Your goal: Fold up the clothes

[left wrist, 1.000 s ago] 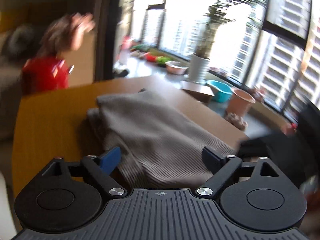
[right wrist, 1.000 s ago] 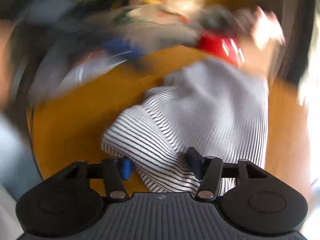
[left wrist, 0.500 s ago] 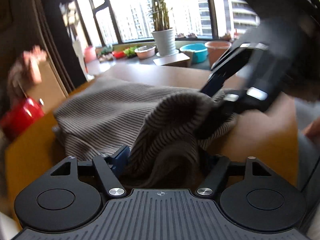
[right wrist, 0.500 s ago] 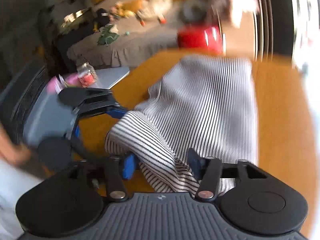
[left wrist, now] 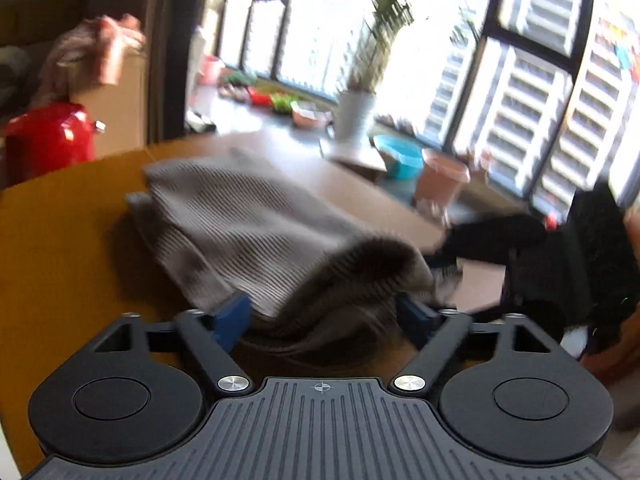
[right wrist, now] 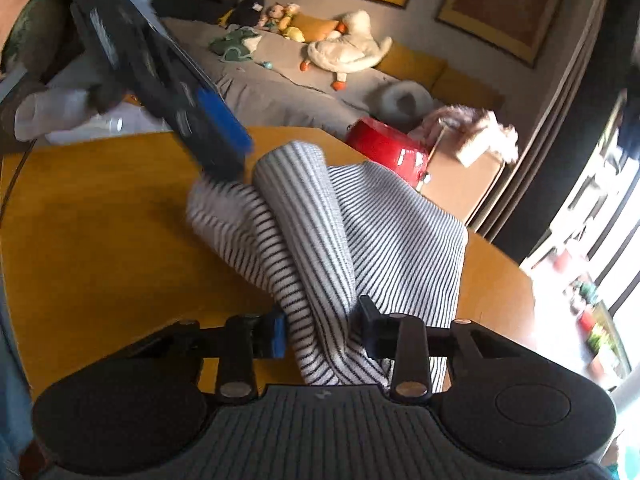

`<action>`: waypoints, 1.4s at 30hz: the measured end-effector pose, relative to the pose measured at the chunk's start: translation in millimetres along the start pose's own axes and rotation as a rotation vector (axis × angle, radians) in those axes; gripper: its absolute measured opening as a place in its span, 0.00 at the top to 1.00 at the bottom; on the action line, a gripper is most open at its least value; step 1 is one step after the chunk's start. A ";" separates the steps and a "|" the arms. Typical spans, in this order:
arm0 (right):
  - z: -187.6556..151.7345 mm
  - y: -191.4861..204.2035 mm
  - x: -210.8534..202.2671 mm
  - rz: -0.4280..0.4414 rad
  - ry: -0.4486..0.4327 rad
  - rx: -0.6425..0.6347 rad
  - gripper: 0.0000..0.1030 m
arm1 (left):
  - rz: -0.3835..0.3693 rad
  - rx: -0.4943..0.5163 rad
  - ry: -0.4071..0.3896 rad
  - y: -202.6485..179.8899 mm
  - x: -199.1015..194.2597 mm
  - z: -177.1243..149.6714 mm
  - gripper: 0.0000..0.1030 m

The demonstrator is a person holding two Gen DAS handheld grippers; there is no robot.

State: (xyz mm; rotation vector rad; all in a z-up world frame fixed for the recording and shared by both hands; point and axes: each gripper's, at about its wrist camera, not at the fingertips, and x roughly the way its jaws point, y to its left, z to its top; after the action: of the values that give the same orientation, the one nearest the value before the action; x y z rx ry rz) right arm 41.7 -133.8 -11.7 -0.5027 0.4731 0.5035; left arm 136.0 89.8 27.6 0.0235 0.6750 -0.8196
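A white garment with thin dark stripes (right wrist: 396, 240) lies partly folded on the wooden table (right wrist: 100, 232). It also shows in the left wrist view (left wrist: 248, 216), blurred. My right gripper (right wrist: 322, 330) holds a raised fold of the cloth between its pads, the jaws fairly wide around the bunched fabric. My left gripper (left wrist: 324, 314) has its jaws wide apart with a lifted hem of the garment lying between them. The left gripper also shows in the right wrist view (right wrist: 216, 136), at the fold's far end.
A red appliance (right wrist: 388, 152) and a cardboard box (right wrist: 460, 184) stand past the table's far edge. A grey bed with soft toys (right wrist: 344, 52) lies behind. Plant pots (left wrist: 440, 176) and basins line the windowsill. A black chair (left wrist: 560, 256) stands to the right.
The left gripper has opened wider and pulled back from the bunched hem, and its view swung right. The right gripper keeps the fold and has lifted it toward the far edge.
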 end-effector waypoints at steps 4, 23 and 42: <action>6.6 -6.9 -11.4 0.034 0.008 0.043 0.73 | 0.043 -0.172 -0.076 32.0 -9.2 14.8 0.24; 101.1 -118.5 132.6 0.158 0.104 0.023 0.80 | -0.073 -0.412 0.054 111.0 68.5 -0.1 0.43; 40.5 -179.1 159.8 0.139 0.027 0.485 0.25 | -0.041 -0.173 -0.148 67.8 10.9 46.0 0.32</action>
State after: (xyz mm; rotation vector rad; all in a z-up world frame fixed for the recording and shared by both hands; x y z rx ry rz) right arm 277.4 -194.6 -6.6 -0.0101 0.6361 0.4951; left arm 212.6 117.1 42.1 -0.2060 0.6060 -0.7921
